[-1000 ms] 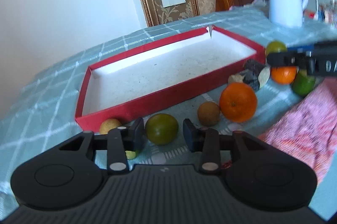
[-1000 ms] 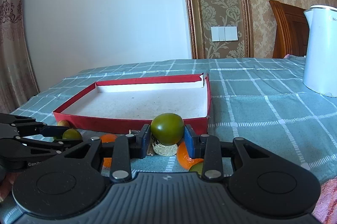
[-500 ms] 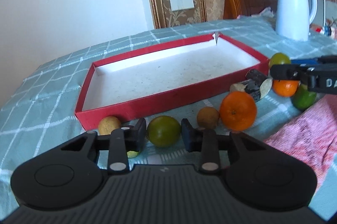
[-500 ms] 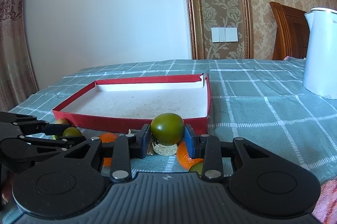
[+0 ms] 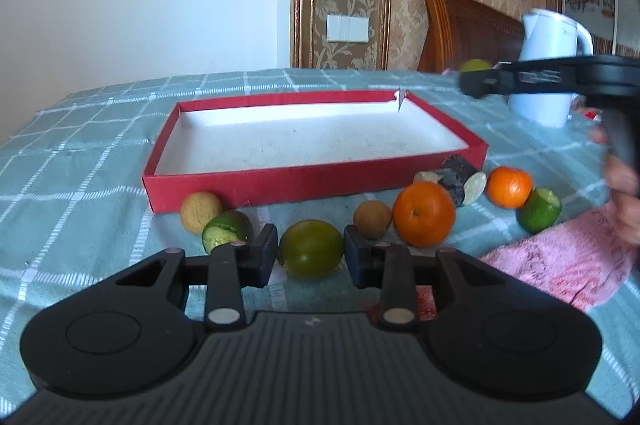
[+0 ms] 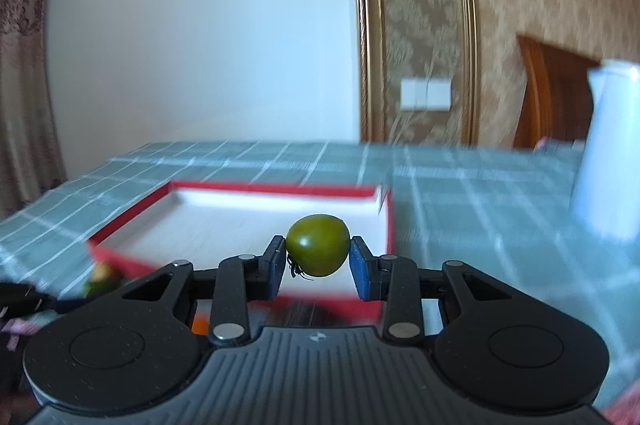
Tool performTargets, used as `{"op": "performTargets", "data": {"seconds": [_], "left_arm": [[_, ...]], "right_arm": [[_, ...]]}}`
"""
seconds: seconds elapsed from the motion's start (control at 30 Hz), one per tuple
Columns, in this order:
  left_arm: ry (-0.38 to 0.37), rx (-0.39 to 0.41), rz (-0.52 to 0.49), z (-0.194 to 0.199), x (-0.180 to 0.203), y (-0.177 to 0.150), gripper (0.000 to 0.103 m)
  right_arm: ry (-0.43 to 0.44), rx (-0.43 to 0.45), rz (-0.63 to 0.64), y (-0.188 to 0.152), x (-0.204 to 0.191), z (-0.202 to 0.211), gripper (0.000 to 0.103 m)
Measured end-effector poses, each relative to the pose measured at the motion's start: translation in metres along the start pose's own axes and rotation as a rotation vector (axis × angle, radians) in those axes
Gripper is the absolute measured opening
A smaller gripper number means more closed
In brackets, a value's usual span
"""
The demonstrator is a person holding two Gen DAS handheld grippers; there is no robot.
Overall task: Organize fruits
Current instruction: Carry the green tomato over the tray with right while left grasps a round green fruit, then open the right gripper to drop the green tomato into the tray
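Note:
My left gripper [image 5: 311, 252] sits low over the table, its pads pressed on either side of a dark green round fruit [image 5: 311, 247] that rests on the checked cloth. My right gripper [image 6: 318, 259] is shut on a second green fruit [image 6: 318, 245] and holds it in the air above the near edge of the red box [image 6: 385, 225]. In the left wrist view that right gripper [image 5: 474, 81] hangs at the upper right over the red box [image 5: 312, 181], whose white inside is empty.
In front of the box lie a tan fruit [image 5: 200, 212], a cut green fruit [image 5: 226, 231], a brown fruit [image 5: 372, 219], a large orange [image 5: 423, 219], a small orange [image 5: 509, 186] and a cut lime [image 5: 538, 209]. A pink cloth [image 5: 560, 265], a white kettle [image 5: 548, 81] and a hand [image 5: 620, 197] are on the right.
My left jaws have closed onto the green fruit and the left view has rolled level. My right gripper has lifted its green fruit from table height to above the box.

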State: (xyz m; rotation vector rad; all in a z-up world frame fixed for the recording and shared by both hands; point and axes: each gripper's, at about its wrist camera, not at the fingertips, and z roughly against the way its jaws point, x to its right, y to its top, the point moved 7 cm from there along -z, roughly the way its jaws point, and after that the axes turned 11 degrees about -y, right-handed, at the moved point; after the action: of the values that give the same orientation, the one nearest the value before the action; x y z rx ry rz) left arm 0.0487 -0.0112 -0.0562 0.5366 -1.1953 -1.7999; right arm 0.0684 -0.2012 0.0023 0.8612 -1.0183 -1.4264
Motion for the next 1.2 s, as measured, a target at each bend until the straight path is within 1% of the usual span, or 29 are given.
{"op": "performTargets", "data": {"seconds": [0.07,0.13,0.23,0.33,0.43,0.63,0.7,0.8,0.9,1.0,1.1,1.17,1.2], "left_arm": [[-0.012,0.002,0.014,0.000,-0.001,0.000,0.032],[-0.020,-0.002,0.026,-0.001,-0.003,0.000,0.032],[-0.030,0.001,0.040,0.000,-0.004,0.001,0.032],[-0.040,0.003,0.056,0.000,-0.006,0.000,0.032],[-0.043,0.001,0.059,0.000,-0.006,0.000,0.032],[-0.047,-0.003,0.063,0.000,-0.007,0.000,0.032],[-0.048,-0.004,0.065,-0.001,-0.007,0.001,0.032],[-0.045,-0.006,0.060,-0.001,-0.007,0.000,0.032],[-0.036,-0.009,0.045,-0.001,-0.004,0.000,0.032],[-0.032,-0.012,0.039,-0.002,-0.004,0.000,0.032],[-0.031,-0.016,0.041,-0.003,-0.005,0.001,0.032],[-0.027,-0.019,0.033,-0.004,-0.004,0.001,0.032],[-0.024,-0.020,0.029,-0.004,-0.003,0.001,0.032]], "right_arm": [[-0.013,-0.011,0.015,0.008,-0.004,-0.020,0.034],[-0.012,-0.054,0.019,0.011,-0.009,-0.045,0.034],[-0.008,-0.133,0.034,0.006,-0.018,-0.080,0.034],[-0.013,-0.205,0.020,-0.001,-0.022,-0.107,0.034],[-0.040,-0.247,0.020,-0.002,-0.023,-0.128,0.034],[-0.058,-0.294,0.014,0.002,-0.024,-0.142,0.034],[-0.066,-0.327,0.044,-0.002,-0.026,-0.146,0.034],[-0.063,-0.374,0.053,-0.009,-0.027,-0.150,0.034],[-0.078,-0.369,0.063,-0.010,-0.029,-0.149,0.034],[-0.073,-0.367,0.059,-0.010,-0.028,-0.145,0.035],[-0.057,-0.346,0.028,-0.005,-0.021,-0.135,0.042],[-0.071,-0.301,0.022,0.002,-0.013,-0.121,0.049],[-0.081,-0.277,0.016,0.004,-0.009,-0.113,0.059]]}}
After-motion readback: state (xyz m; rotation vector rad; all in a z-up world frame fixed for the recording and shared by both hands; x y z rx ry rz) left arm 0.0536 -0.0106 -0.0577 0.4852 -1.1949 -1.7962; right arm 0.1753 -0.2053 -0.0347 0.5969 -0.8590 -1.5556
